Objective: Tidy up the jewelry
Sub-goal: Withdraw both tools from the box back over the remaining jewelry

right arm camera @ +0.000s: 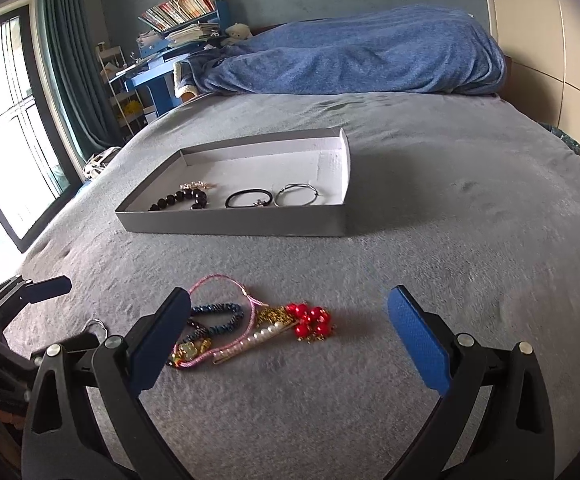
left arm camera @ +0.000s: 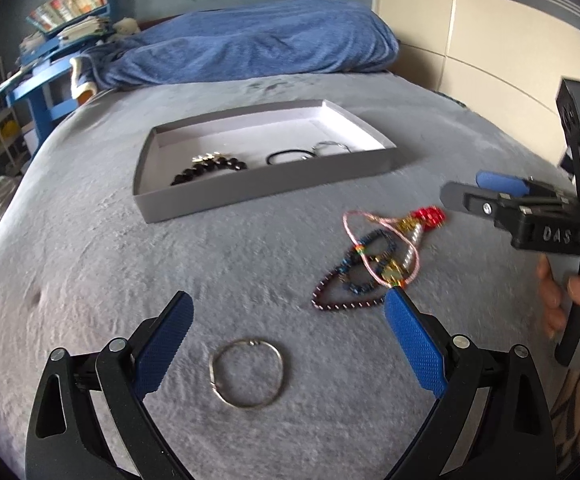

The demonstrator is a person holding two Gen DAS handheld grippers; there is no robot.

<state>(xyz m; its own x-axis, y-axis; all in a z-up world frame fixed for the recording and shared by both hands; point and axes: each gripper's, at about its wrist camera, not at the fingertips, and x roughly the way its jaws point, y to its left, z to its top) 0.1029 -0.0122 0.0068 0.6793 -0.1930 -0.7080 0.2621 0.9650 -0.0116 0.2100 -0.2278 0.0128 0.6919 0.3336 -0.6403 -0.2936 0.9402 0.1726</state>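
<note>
A shallow grey tray [left arm camera: 249, 194] [right arm camera: 229, 222] lies on the grey bed and holds a black bead bracelet [left arm camera: 209, 168] [right arm camera: 181, 199], a black band [left arm camera: 290, 156] [right arm camera: 248, 197] and a silver hoop [left arm camera: 331, 147] [right arm camera: 296, 194]. A tangled pile of bracelets [left arm camera: 374, 260] [right arm camera: 249, 322] with red beads [left arm camera: 430, 216] [right arm camera: 312, 320] lies in front of the tray. A silver ring [left arm camera: 246, 374] [right arm camera: 97, 326] lies between my left gripper's open fingers. My left gripper [left arm camera: 290, 312] is open and empty. My right gripper [right arm camera: 290, 308] is open and empty just above the pile.
A blue blanket [left arm camera: 249, 44] [right arm camera: 350, 52] is heaped at the bed's far end. A blue desk with books [left arm camera: 61, 32] [right arm camera: 177, 24] stands at the back left. A window and curtain [right arm camera: 9, 120] are at left, a cream wardrobe [left arm camera: 490, 40] at right.
</note>
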